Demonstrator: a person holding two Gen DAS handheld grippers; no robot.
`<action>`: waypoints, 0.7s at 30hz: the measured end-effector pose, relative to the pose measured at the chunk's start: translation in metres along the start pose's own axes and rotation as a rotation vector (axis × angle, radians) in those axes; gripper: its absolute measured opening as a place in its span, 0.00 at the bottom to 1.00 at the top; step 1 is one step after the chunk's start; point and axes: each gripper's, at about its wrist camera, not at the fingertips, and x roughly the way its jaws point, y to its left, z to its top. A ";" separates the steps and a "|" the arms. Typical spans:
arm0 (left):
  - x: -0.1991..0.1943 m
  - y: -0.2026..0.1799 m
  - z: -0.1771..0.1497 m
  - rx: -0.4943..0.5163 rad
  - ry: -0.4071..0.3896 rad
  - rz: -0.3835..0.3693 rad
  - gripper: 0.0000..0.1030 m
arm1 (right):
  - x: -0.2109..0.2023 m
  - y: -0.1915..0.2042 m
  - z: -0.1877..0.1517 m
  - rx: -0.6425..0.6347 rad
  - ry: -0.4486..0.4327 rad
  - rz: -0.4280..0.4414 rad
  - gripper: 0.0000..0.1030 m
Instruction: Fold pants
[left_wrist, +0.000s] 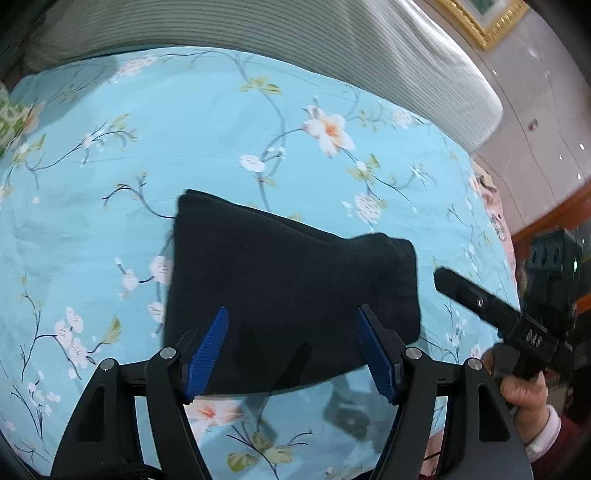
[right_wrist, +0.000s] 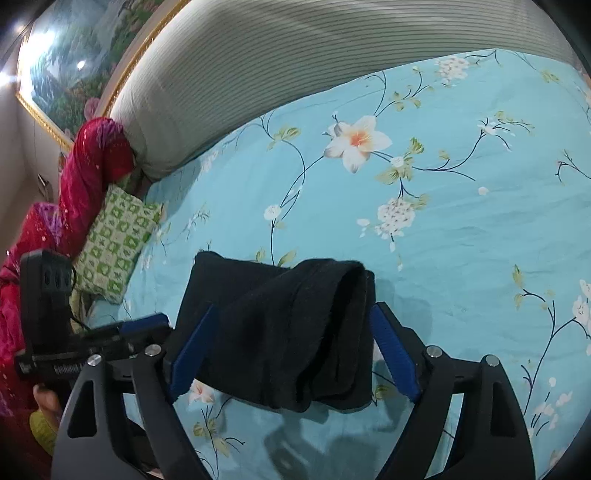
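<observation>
The black pants lie folded into a compact bundle (right edge rolled thick) on the bed.

Black left gripper, blue ribbed jaws, silver screws; maroon sleeve.

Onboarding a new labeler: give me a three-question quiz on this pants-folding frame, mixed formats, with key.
1. True or false: the left gripper is clamped on the black pants.
2. Multiple choice: the pants lie on (A) a bare wooden floor, (B) a light blue floral bedsheet, (C) a metal tray.
3. Fill in: in the right wrist view, the small pillow at the left has a green and white ____ pattern.

Key
1. False: both it and the right gripper stand open, pants folded into a compact bundle on the sheet.
2. B
3. checked
</observation>
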 end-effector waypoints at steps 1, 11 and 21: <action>0.000 0.005 0.001 -0.009 0.000 0.003 0.69 | 0.001 0.001 -0.001 0.000 0.003 -0.003 0.84; 0.009 0.038 0.006 -0.071 0.026 0.026 0.71 | 0.017 -0.009 -0.009 0.063 0.048 -0.029 0.85; 0.034 0.056 0.008 -0.122 0.076 0.026 0.72 | 0.044 -0.021 -0.018 0.102 0.106 -0.036 0.85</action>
